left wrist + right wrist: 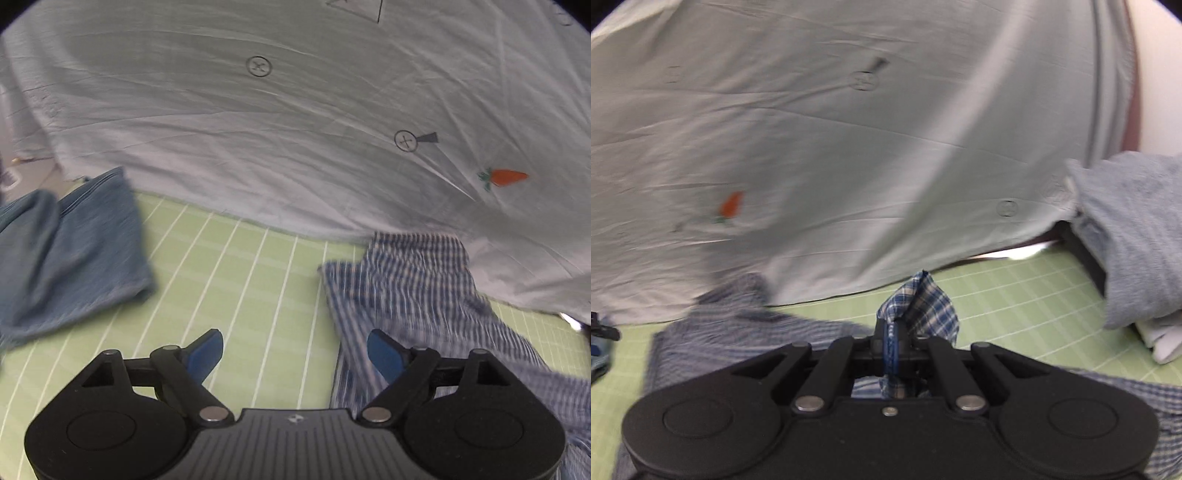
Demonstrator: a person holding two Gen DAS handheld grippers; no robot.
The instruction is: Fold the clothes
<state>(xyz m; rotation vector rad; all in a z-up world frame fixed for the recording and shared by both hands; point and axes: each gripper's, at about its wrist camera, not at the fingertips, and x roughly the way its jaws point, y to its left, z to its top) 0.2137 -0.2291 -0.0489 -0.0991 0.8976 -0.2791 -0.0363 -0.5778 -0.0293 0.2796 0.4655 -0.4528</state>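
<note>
While the right gripper [892, 345] pinches a corner of the checked shirt [413, 280], the left gripper [295, 354] hangs released over the green mat [236, 258]. Shirt lies rumpled at near right: light, limp, likely to sag. Best grasped at a second corner or hem.

Blue-and-white checked garment [413, 288], rumpled on the green gridded mat

One corner of it stands lifted in a peak [918, 306]; the rest lies crumpled flat, its far edge touching the pale sheet. A blue cloth [70, 251] lies well apart.
</note>
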